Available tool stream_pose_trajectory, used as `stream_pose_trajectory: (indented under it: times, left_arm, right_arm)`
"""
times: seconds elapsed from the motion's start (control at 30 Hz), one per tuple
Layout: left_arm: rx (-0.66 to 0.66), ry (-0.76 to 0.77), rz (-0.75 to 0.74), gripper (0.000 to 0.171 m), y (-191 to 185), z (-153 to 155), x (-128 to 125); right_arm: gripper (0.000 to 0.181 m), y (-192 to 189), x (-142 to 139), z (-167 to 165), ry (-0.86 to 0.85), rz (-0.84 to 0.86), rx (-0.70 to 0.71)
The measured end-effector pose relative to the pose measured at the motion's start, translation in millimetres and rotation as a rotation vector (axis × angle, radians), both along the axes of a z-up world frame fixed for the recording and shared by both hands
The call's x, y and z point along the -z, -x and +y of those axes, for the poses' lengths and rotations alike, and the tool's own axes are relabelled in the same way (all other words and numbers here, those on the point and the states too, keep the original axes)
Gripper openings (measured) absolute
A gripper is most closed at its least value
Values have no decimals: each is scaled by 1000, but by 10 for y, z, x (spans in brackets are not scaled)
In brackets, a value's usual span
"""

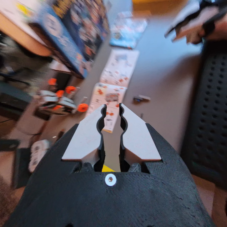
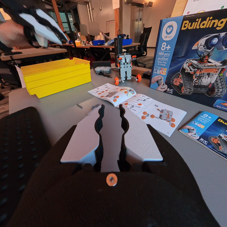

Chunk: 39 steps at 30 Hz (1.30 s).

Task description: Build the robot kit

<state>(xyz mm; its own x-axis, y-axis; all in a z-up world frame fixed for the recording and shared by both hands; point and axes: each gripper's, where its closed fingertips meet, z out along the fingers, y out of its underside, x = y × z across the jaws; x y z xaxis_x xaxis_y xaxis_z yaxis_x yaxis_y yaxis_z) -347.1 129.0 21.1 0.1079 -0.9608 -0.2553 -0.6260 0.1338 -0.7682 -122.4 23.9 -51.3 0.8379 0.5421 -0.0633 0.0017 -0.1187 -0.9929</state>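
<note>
Grey brick piece (image 2: 95, 107) lies on the tabletop (image 2: 61, 105) just beside the right tongs (image 2: 111, 106) — released, empty, low over the surface. Left tongs (image 1: 112, 106) raised, parted, empty. Open instruction booklet (image 2: 153, 110) near; approach should be slow and square

Bare grey bench (image 2: 68, 108) lies before the right tool (image 2: 111, 106); yellow bin (image 2: 56, 77), open booklet (image 2: 141, 105) and box (image 2: 191, 55) hem it in.
</note>
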Motion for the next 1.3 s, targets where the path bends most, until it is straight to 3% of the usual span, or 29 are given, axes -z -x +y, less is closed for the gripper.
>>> stream_pose_trajectory:
  times: [0.1,0.2,0.27,0.33,0.53,0.6,0.7,0.8,0.9,1.03,1.17,1.3]
  left_arm:
    - [-171,-97,-216,28,559,224,-583]
    - [-335,-70,-302,31,1146,413,-624]
    - [-421,46,-264,51,1432,473,-370]
    - [-489,148,-181,57,1664,482,-47]
    - [-690,507,243,57,2252,240,933]
    - [-750,606,362,47,2399,110,1151]
    - [-749,631,355,39,2363,127,1225]
    - [-637,495,363,40,2262,334,1193]
    - [-475,318,498,30,2285,500,1300]
    - [-372,228,572,19,2264,695,1364]
    - [-346,243,503,26,2104,1032,1214]
    - [-327,358,564,48,2076,1187,1276]
  right_arm:
    - [24,-2,6,6,6,6,-1]
    - [24,8,23,14,11,-6,-1]
    - [24,13,46,20,15,-22,3]
    - [24,8,74,32,22,-39,10]
    - [24,-13,149,68,48,-62,26]
    - [24,-30,164,81,52,-68,37]
    - [24,-41,185,99,60,-71,41]
    - [24,-44,195,116,62,-77,45]
    - [24,-47,219,118,67,-88,49]
    - [24,-64,216,117,57,-99,61]
    - [24,-54,217,143,52,-103,63]
    - [24,-31,251,136,50,-147,66]
